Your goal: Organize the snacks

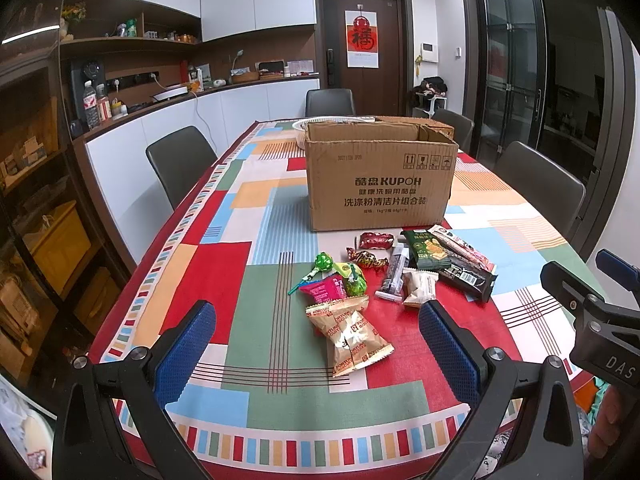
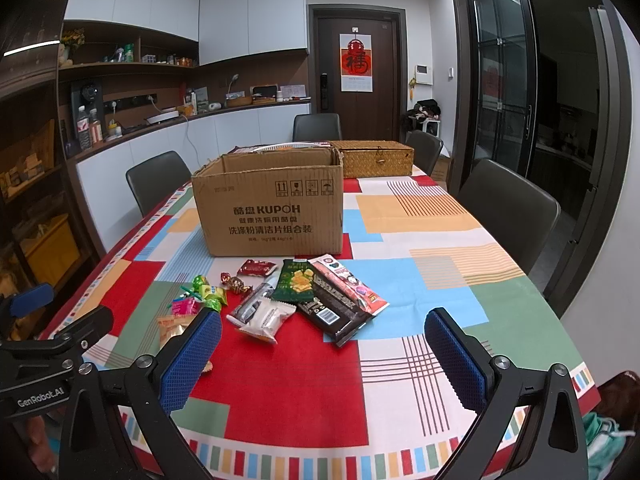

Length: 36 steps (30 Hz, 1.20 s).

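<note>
Ahead of both tools (image 1: 316,360): snacks (image 1: 400,268)

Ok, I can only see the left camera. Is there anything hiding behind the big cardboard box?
Observer: Yes. The right camera shows a woven basket on the table just behind the box, off its right corner. Its lid looks closed.
Operator: And is the other gripper holding a snack?
Observer: No. The right gripper is open, with nothing between its fingers. The snacks lie ahead of it, in front of the box.
</note>
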{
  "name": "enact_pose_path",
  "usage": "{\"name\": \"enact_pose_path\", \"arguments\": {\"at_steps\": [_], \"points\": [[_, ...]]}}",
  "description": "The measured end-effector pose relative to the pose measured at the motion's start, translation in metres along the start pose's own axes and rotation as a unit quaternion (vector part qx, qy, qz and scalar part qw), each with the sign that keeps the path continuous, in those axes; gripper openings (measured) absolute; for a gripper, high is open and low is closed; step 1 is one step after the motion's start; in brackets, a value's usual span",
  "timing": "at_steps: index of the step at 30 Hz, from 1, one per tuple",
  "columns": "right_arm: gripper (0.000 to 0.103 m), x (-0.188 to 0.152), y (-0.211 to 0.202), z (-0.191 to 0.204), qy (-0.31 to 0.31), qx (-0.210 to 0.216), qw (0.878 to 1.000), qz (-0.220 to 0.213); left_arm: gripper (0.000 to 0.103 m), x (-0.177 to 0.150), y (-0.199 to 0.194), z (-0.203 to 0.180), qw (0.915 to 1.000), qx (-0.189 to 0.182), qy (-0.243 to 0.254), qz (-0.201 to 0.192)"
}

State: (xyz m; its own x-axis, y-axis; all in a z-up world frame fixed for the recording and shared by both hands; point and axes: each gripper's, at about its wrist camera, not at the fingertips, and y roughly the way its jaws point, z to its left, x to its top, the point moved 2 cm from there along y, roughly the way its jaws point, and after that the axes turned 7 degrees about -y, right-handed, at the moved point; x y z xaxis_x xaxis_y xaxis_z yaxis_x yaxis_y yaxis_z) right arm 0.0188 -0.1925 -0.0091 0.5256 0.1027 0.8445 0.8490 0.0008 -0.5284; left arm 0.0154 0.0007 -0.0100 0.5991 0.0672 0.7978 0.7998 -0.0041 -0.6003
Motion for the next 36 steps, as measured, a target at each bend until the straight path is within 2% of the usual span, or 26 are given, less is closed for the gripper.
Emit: {"name": "enact_pose_path", "arguments": {"at_steps": [23,32,36], "points": [[0.102,-0.005,0.008,0.000,-0.001,0.001,1.000,0.004,0.103,-0.003,0.001,0.001,1.0000,0.000,0.000,0.002],[0.102,-0.007,0.017,0.001,-0.003,0.005,1.000,0.019,0.103,-0.003,0.014,0.002,0.9998,-0.002,-0.002,0.018],[0.102,-0.005,0.025,0.002,-0.006,0.011,0.999,0.033,0.103,-0.004,0.025,0.002,0.9993,-0.008,-0.005,0.037]]}}
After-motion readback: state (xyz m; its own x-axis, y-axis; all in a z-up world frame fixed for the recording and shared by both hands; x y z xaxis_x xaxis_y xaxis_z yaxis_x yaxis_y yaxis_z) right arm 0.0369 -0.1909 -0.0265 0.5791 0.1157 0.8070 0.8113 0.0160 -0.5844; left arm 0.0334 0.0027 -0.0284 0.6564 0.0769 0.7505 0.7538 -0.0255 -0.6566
